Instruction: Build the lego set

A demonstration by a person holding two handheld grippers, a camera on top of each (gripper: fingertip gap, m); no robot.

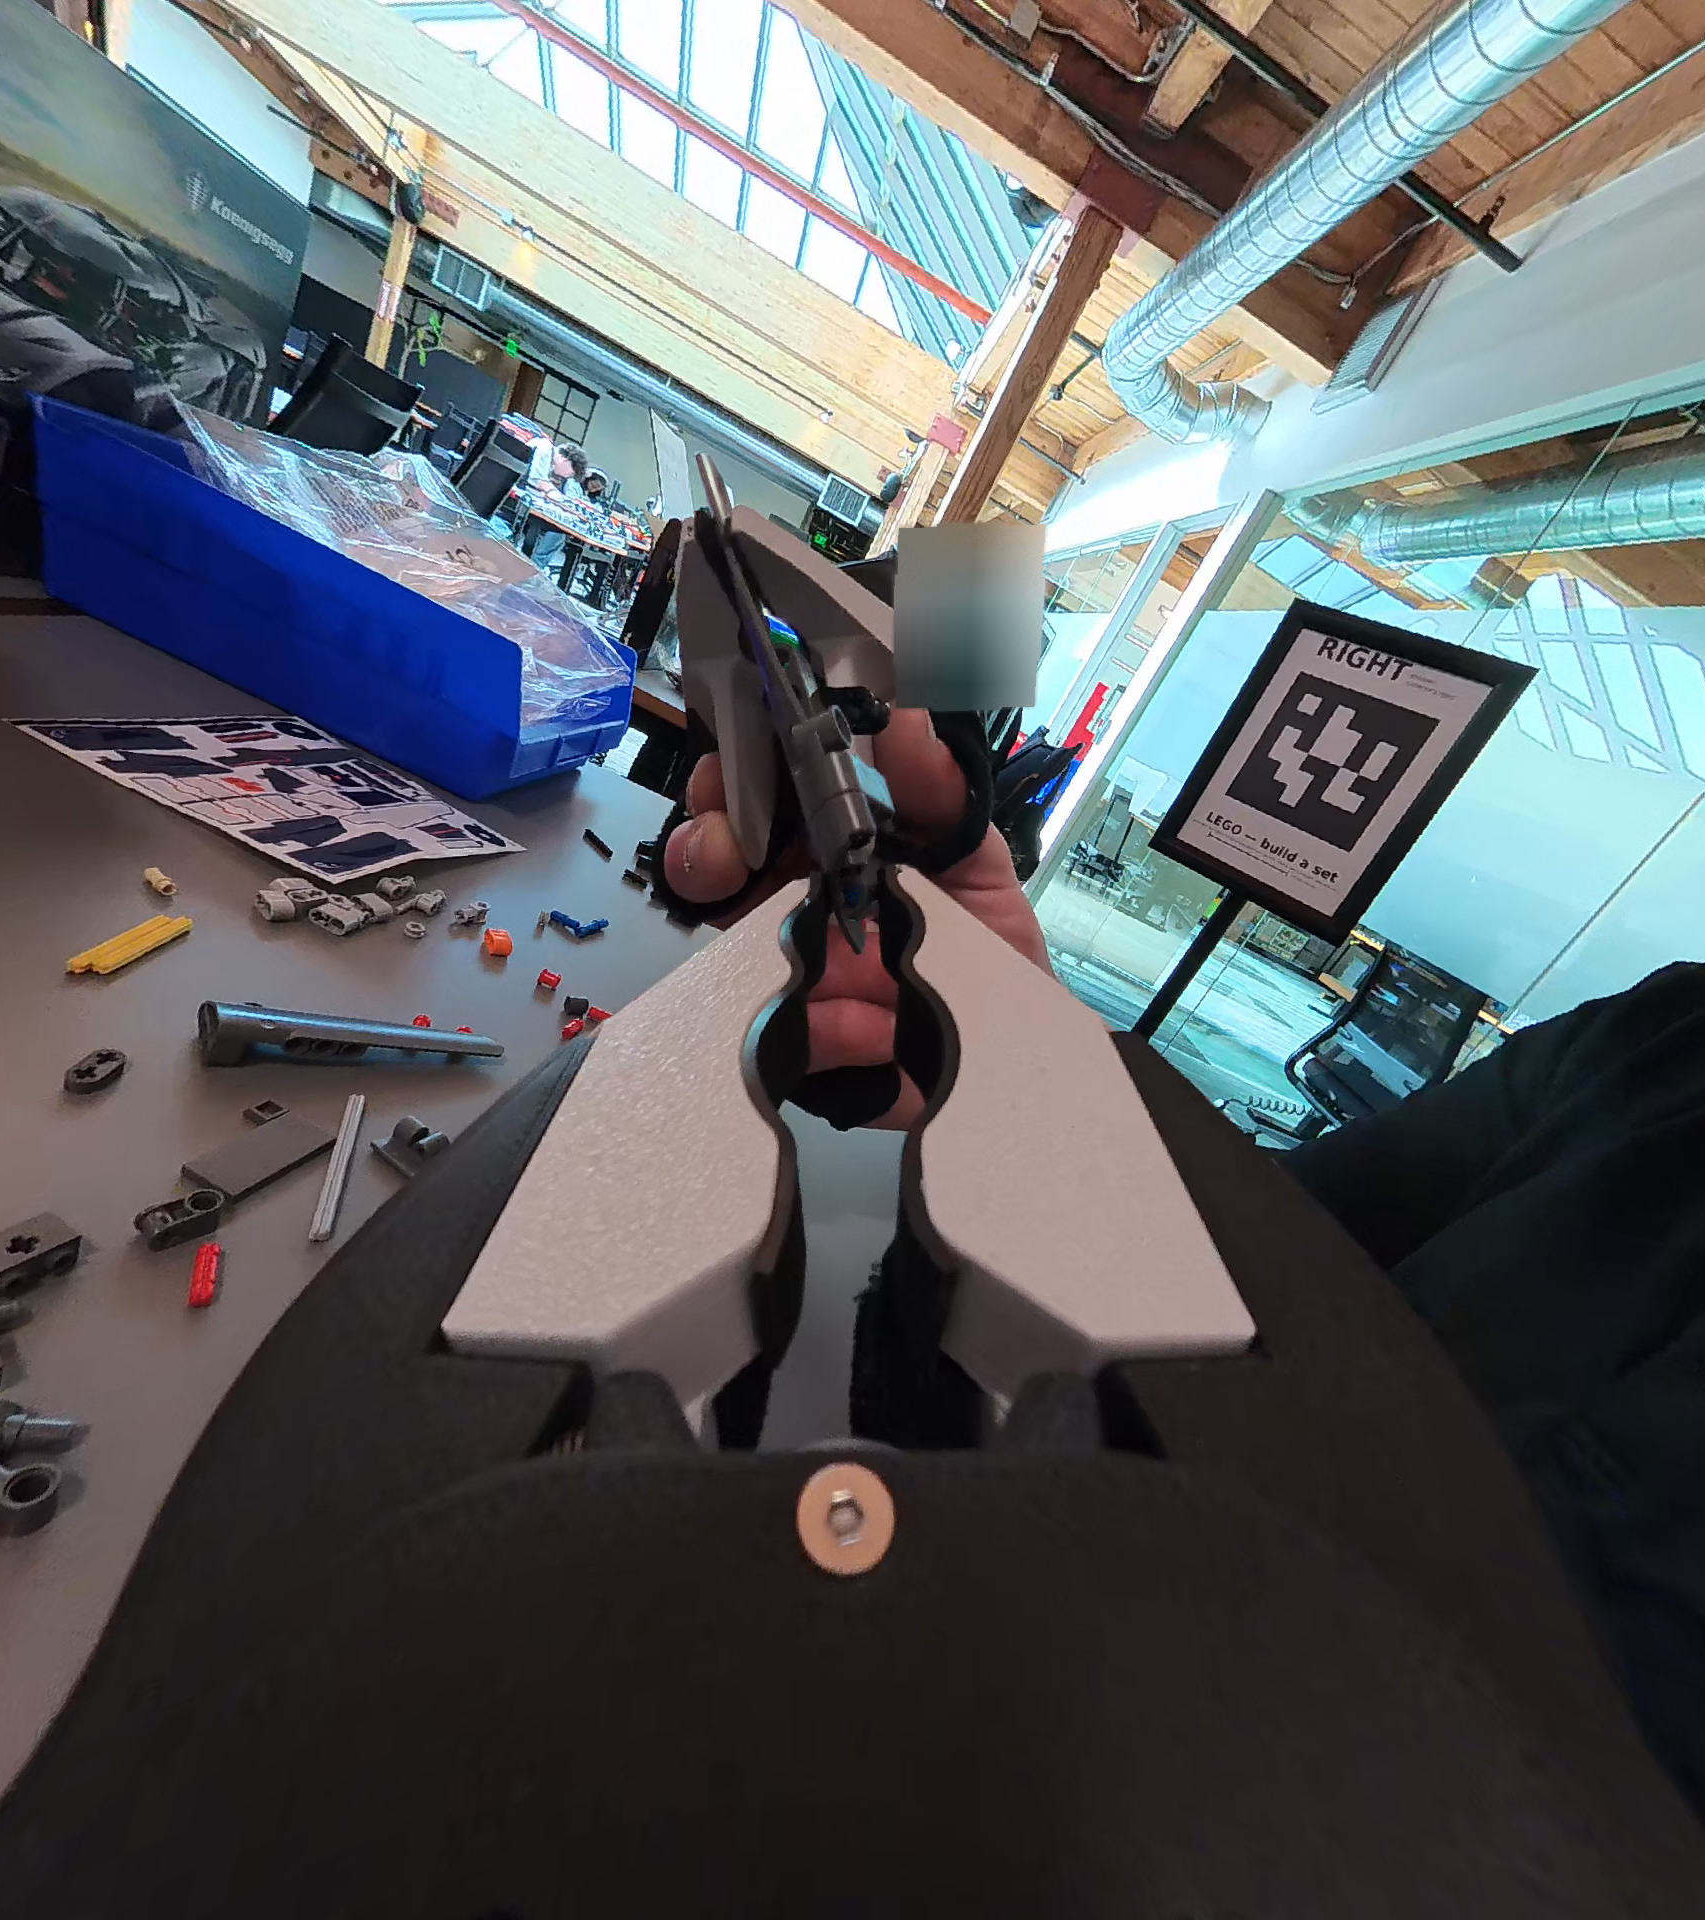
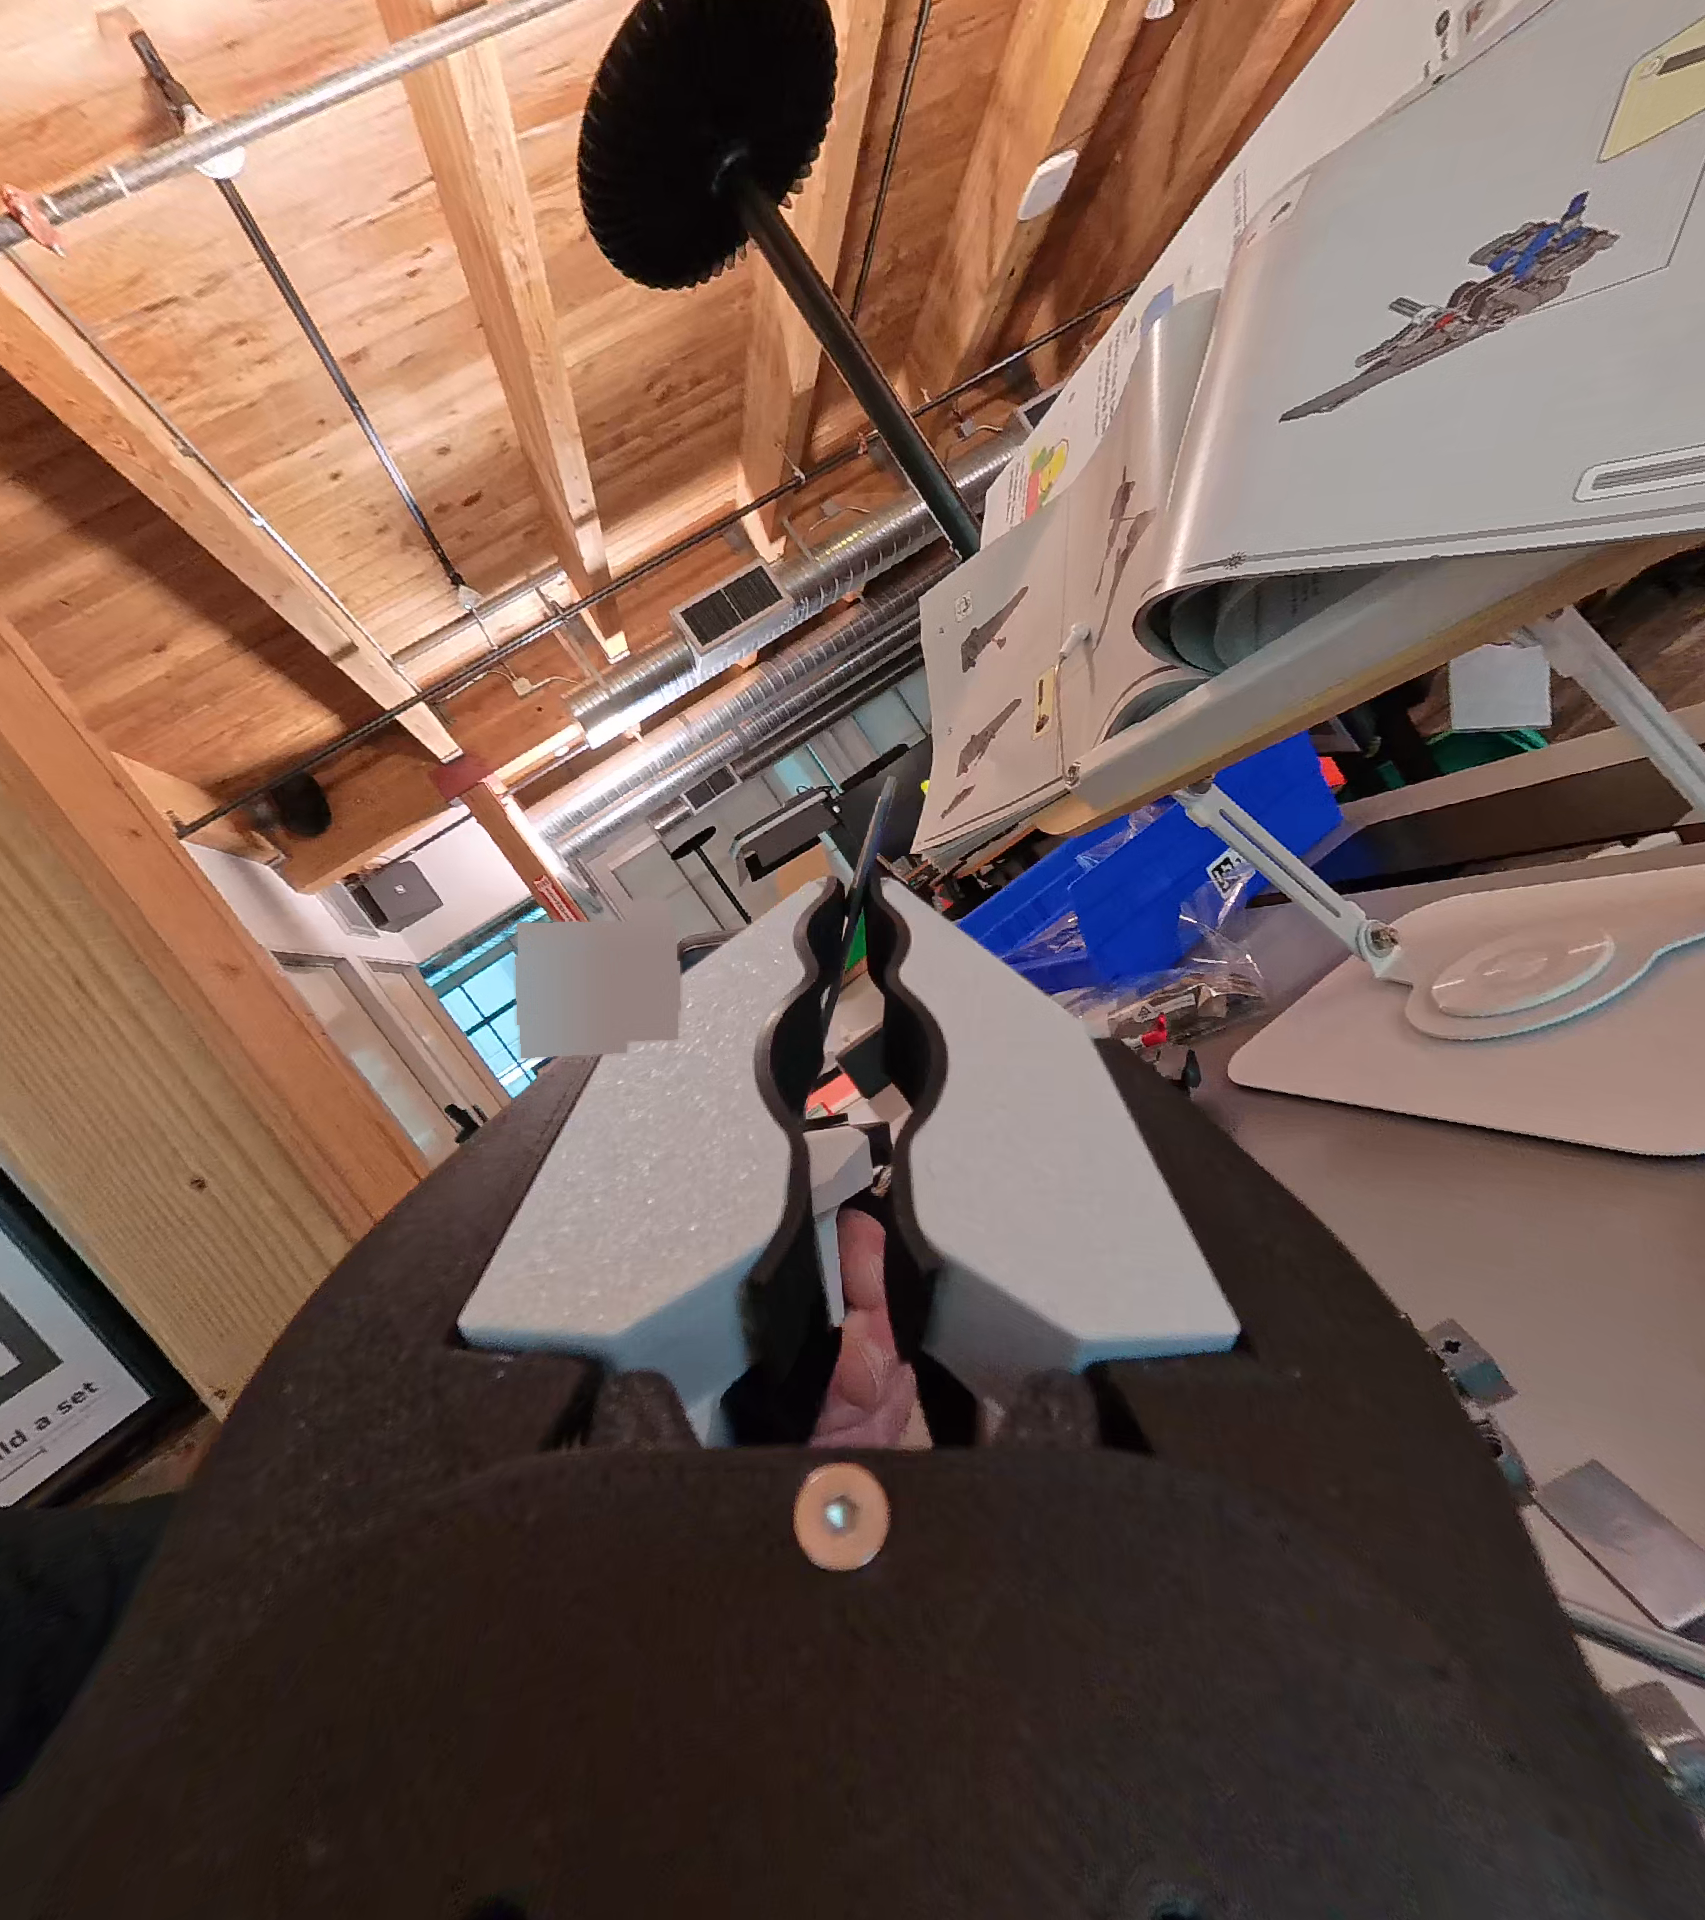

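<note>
A slim dark grey lego assembly with a grey beam on its side is held in the air between both grippers. My left gripper is shut on its lower tip. The right gripper, held by a gloved hand, grips it higher up, and a thin end sticks out above. In the right wrist view my right gripper is shut on a thin dark blade of the assembly, which pokes out past the fingertips. The rest of the assembly is hidden there.
Loose lego parts lie on the grey table: yellow axles, a long grey piece, and a sticker sheet. A blue bin holds plastic bags. An instruction booklet rests on a white stand. A framed sign stands beyond the table. My right fingertips sit around 7 centimetres from my left ones.
</note>
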